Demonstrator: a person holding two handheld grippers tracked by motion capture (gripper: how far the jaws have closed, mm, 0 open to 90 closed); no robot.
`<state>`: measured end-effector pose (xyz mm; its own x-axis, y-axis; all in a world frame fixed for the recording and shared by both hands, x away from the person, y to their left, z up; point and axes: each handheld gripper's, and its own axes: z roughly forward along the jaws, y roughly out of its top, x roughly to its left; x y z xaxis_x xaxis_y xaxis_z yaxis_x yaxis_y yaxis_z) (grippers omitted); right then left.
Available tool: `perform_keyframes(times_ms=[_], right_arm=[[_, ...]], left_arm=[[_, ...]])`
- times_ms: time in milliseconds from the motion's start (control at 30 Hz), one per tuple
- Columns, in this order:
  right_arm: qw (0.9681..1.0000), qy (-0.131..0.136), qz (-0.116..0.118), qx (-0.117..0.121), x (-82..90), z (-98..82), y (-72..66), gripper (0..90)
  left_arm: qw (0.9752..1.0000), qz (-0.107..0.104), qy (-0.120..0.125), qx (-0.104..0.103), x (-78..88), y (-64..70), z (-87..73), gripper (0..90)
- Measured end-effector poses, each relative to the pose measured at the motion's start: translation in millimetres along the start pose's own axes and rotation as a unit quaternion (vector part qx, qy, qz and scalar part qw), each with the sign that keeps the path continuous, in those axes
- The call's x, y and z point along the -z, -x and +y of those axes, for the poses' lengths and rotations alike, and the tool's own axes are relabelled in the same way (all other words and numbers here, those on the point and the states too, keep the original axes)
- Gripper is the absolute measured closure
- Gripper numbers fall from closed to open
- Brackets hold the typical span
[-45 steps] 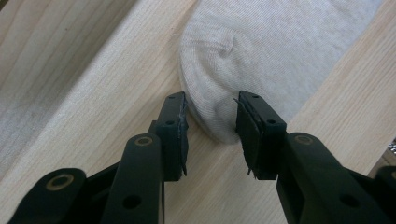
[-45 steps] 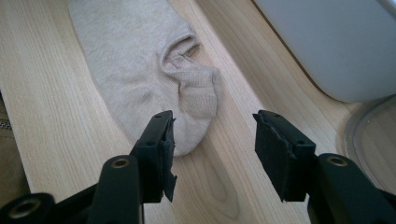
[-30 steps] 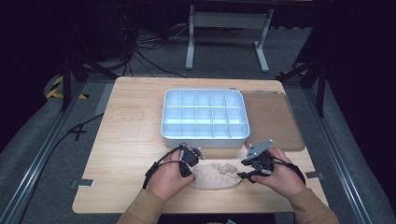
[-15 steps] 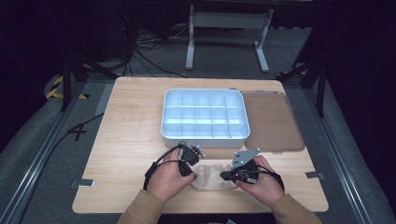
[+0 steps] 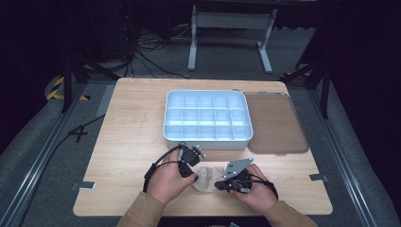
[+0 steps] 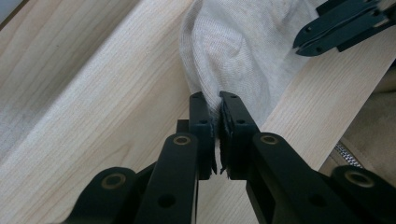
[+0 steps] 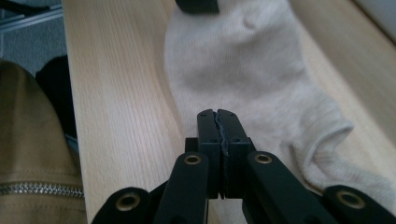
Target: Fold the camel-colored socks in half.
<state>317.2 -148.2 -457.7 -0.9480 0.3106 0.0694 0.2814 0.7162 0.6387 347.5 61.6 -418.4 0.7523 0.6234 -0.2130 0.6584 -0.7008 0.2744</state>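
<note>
— Pale wood worktop (image 5: pixel 132 142) under dim surroundings, dark floor and cables all round it. What's being worked on?

— One cream sock (image 5: pixel 208 177), lying flat near the front edge of the worktop, roughly midway along it, between the two hands.

— Who has hold of it?

— The left gripper (image 6: pixel 218 114) for certain: its jaws are pinched almost fully together on a fold at the sock's edge, cloth squeezed up between the pads. The right gripper (image 7: pixel 218 122) is closed too, jaws meeting with barely a seam between them, tips resting on the sock near its edge. Whether a layer of fabric is caught in there I can't tell; it may only be pressing down.

— How far along would you say?

— Early, by my judgement. The sock is neither folded nor rolled, and it's well short of the white compartment tray (image 5: pixel 207 137) standing at the middle of the worktop, whose cells all look vacant. The tray's brown lid (image 5: pixel 274 124) lies just beside it, toward the right edge, so the tray is already open.

— So what's left?

— Probably everything after the grasp: bundling the sock and setting it in a cell.
</note>
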Motion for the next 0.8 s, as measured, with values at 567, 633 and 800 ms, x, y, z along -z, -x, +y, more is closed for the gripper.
perform_keyframes(times_ms=[567,633,800], right_arm=[[0.9999,-0.005,-0.007,0.008,-4.7,-4.5,-0.1,89.7],[0.9999,-0.004,-0.01,0.007,-4.9,-4.8,-0.5,89.7],[0.9999,0.009,-0.013,0.002,-1.1,-6.8,-1.0,89.3]], left_arm=[[0.9998,-0.015,0.012,-0.005,9.7,3.3,0.3,84.6],[0.9998,-0.014,0.014,-0.004,11.2,5.1,0.6,84.6],[0.9998,-0.013,0.015,-0.01,17.5,12.2,4.9,84.6]])
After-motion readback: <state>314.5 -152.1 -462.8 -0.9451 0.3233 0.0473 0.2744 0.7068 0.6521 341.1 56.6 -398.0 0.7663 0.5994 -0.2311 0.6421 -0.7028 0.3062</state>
